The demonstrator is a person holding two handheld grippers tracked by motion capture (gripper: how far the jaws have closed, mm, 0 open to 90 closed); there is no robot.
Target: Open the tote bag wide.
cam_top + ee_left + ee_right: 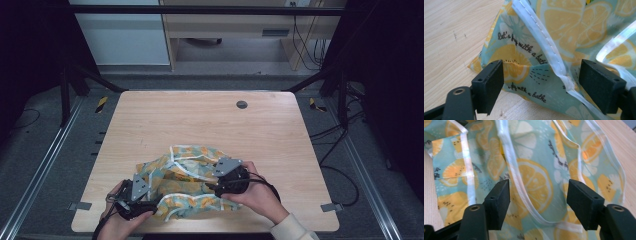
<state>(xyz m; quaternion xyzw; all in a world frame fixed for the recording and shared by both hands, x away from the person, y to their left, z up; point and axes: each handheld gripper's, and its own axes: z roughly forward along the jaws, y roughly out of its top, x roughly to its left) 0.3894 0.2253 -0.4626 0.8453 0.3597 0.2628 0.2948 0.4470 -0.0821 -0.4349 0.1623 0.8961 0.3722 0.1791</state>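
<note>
The cloth (187, 180) lies crumpled at the table's (200, 120) near edge. Left gripper (540, 82) and right gripper (539, 202) both gape around its white-trimmed folds, clamping nothing, seemingly placed to grab seams.

A pale wood-grain tabletop (200, 120) with rounded corners carries one crumpled sheet of thin, glossy fabric (187, 180), teal with orange citrus slices, white taped edges and printed black script. The fabric lies bunched near the front edge, slightly left of centre. A small dark round cap (241, 104) sits flush near the far edge
</note>
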